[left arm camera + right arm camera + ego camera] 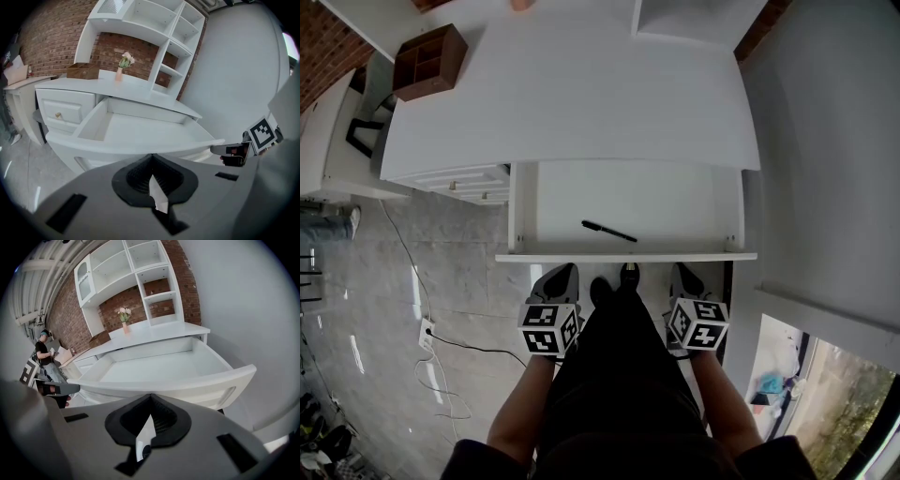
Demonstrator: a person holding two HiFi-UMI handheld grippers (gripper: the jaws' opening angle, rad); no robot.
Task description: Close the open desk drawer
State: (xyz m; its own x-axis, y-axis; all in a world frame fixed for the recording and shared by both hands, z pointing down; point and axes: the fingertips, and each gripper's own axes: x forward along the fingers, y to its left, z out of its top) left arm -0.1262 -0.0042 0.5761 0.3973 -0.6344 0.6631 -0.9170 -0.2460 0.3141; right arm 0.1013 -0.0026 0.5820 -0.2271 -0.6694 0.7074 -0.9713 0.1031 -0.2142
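The white desk [581, 94] has its wide middle drawer [626, 256] pulled open toward me, with a black pen [609, 231] lying inside. My left gripper [558, 279] and right gripper [686, 278] hang side by side just short of the drawer's front panel, not touching it. In the left gripper view the drawer front [131, 145] lies right ahead of the left gripper [152, 157], whose jaws are shut on nothing. The right gripper view shows the drawer front [187, 387] just beyond the right gripper [151, 397], also shut and empty.
A brown wooden organiser [429, 61] stands on the desk's far left. Small side drawers [473, 183] sit left of the open one. A white wall [825, 141] closes in on the right. A cable and socket [427, 333] lie on the floor. A person [44, 352] stands far off.
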